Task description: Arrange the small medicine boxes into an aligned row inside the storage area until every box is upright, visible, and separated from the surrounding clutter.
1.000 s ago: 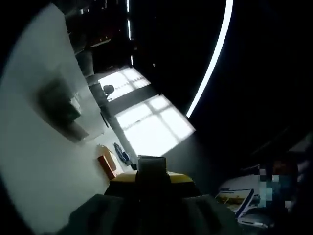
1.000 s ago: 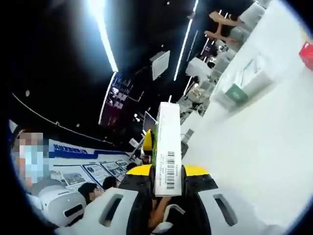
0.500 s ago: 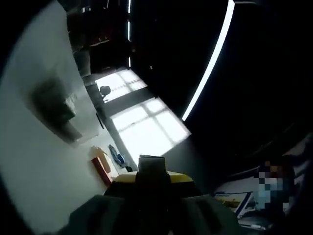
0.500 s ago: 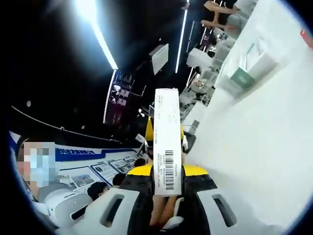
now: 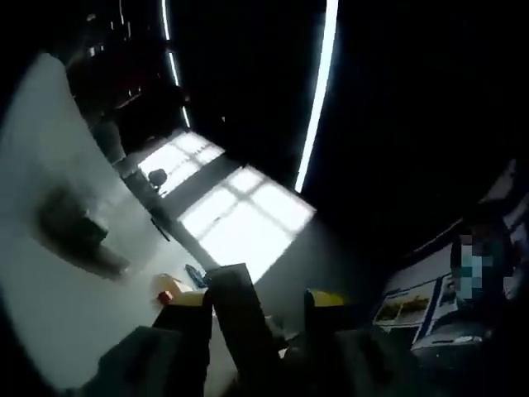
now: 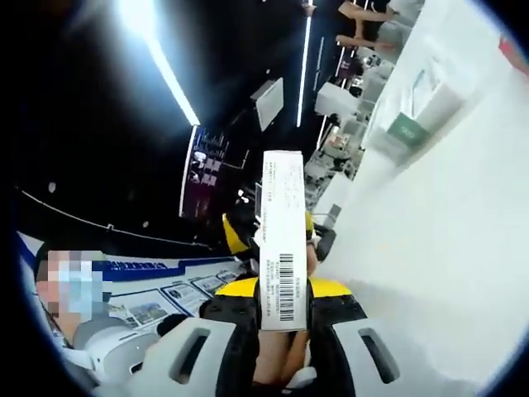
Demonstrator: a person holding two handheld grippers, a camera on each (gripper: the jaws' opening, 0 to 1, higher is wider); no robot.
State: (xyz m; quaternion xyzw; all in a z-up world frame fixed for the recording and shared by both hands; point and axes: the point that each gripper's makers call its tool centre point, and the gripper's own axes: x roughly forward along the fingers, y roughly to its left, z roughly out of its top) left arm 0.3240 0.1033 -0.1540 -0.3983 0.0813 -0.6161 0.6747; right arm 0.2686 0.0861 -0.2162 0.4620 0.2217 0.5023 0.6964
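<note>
- Right now my right gripper (image 6: 282,308) is clamped on a white medicine box (image 6: 282,236); the box stands up between the yellow-tipped jaws, barcode end low, its long face toward the camera.
- Just behind that box in the right gripper view I see another yellow-and-black gripper (image 6: 235,236), coming in from the left and close to the box's far side; whether it touches the box I cannot tell.
- Out to the right of the box, a white tabletop (image 6: 430,248) sweeps up the frame, and a white carton with a green end (image 6: 417,112) sits on it, well apart from the held box.
- Past the carton, at the table's far end, people (image 6: 368,25) are standing; their figures are small and blurred.
- To the lower left, a person in white (image 6: 91,339) sits near a board of blue-framed posters (image 6: 173,294).
- Over on my left gripper (image 5: 256,318), the view is very dark: a dark box-shaped object (image 5: 240,322) stands between the jaws, tilted, against the left jaw with a gap to the right one; whether it's gripped I cannot tell.
- Beyond it lies a pale surface (image 5: 50,273) with a dark blurred box (image 5: 70,227) on it, and a small red item (image 5: 167,294) near the jaws.
- Bright window panes (image 5: 240,215) glow ahead, with a long ceiling light strip (image 5: 318,91) above.
</note>
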